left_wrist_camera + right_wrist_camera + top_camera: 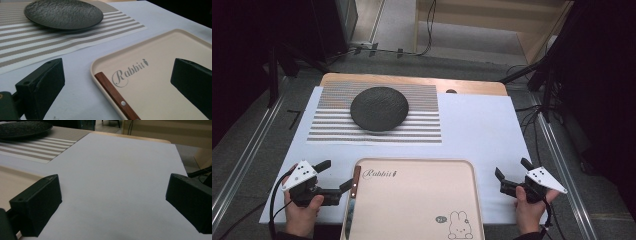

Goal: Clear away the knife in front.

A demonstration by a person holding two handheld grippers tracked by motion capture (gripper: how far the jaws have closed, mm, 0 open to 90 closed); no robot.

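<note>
The left gripper [336,176] sits at the near left of the table, its jaws spread wide and holding nothing. Between those jaws, in the left gripper view, lies the corner of a cream tray [160,50] marked "Rabbit", and along the tray's near left rim rests a knife [117,99] with a brown wooden handle. In the high view the knife [354,194] runs lengthwise down that rim, just beside the left gripper's inner jaw; its blade end is thin and hard to make out, so I cannot say how far it reaches.

Ahead of the left gripper and slightly toward its outer jaw, a dark textured plate [379,108] rests on a striped placemat [424,122]. A band of bare white table cover [482,130] separates the mat's near edge from the tray's far rim.

The right gripper [510,173] is held just off the tray's right rim, jaws likewise wide apart and empty. Ahead of it the white cover [120,175] is open all the way to the wooden far edge of the table [140,138]. The tray's edge [15,176] shows beside its left-hand jaw, and the plate [23,128] lies well off on that same side.
</note>
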